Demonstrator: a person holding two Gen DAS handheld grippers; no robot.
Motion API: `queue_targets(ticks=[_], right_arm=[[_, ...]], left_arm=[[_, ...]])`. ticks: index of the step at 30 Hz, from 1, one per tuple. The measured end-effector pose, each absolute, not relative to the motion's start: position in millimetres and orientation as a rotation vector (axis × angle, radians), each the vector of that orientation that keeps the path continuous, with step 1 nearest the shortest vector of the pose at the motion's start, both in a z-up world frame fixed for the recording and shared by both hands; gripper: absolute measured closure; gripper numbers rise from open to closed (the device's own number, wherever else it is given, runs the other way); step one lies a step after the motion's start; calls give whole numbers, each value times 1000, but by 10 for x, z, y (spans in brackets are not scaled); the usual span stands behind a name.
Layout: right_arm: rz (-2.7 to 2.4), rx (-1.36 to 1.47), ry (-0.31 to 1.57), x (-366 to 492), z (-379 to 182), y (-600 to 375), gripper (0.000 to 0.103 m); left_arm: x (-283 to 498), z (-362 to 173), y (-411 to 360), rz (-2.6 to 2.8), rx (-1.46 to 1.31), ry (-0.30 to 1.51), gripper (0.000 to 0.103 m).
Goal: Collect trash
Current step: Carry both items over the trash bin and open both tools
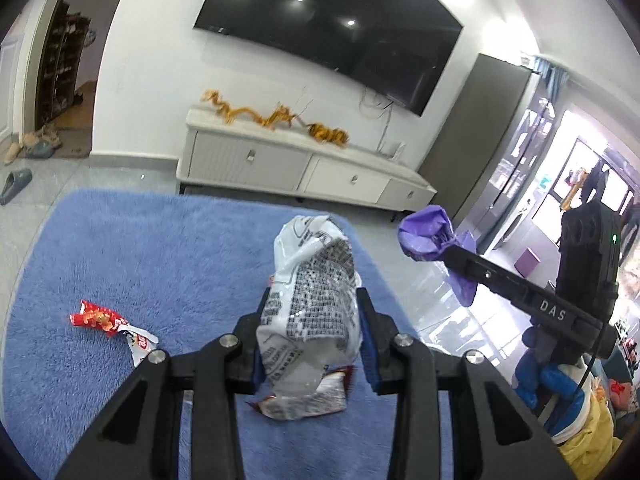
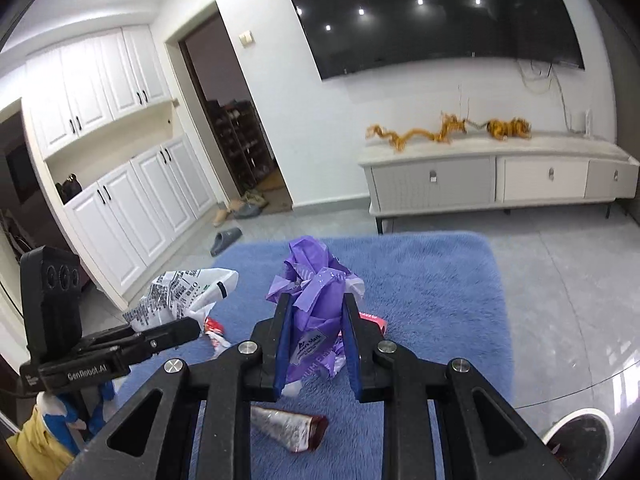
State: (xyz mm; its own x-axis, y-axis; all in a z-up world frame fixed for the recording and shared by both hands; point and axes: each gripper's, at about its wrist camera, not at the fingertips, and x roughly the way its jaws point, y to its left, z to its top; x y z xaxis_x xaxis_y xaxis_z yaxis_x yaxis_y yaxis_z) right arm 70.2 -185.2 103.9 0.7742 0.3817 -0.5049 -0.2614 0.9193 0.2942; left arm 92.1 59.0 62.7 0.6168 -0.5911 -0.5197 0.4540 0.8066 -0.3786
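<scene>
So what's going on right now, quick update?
Left gripper shut on white wrapper. Right gripper shut on purple wrapper. Red wrapper on blue rug not yet collected.

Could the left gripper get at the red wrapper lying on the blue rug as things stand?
Probably not yet: the left gripper is shut on the white printed bag. The red wrapper lies uncovered on the blue rug, so nothing else blocks it.

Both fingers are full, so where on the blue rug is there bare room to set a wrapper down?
The blue rug is bare on its right half, toward the TV cabinet, and at its far left past the red wrapper. The near middle is crowded by the maroon wrapper.
</scene>
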Motion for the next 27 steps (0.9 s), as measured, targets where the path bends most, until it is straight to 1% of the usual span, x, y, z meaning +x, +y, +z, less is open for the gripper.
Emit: queue_targets(ticks=[6,11,15,21,27], right_arm=[[315,248,512,152,1263,-2168,81],[230,314,465,-276,1274,-2738,81],[128,349,442,-543,1210,-3289,81],[-50,392,460,-884,853,-4062,81],[-179,498,549,-1044,176,-4726,81]], left_arm=[[554,924,181,-680,-172,648,68],[354,965,-398,-759,-130,669,68],[233,918,-1013,-836,-92,708,68],[102,636,-2036,-944,2,800,68],[41,225,-2975,-1027,104,908,68]])
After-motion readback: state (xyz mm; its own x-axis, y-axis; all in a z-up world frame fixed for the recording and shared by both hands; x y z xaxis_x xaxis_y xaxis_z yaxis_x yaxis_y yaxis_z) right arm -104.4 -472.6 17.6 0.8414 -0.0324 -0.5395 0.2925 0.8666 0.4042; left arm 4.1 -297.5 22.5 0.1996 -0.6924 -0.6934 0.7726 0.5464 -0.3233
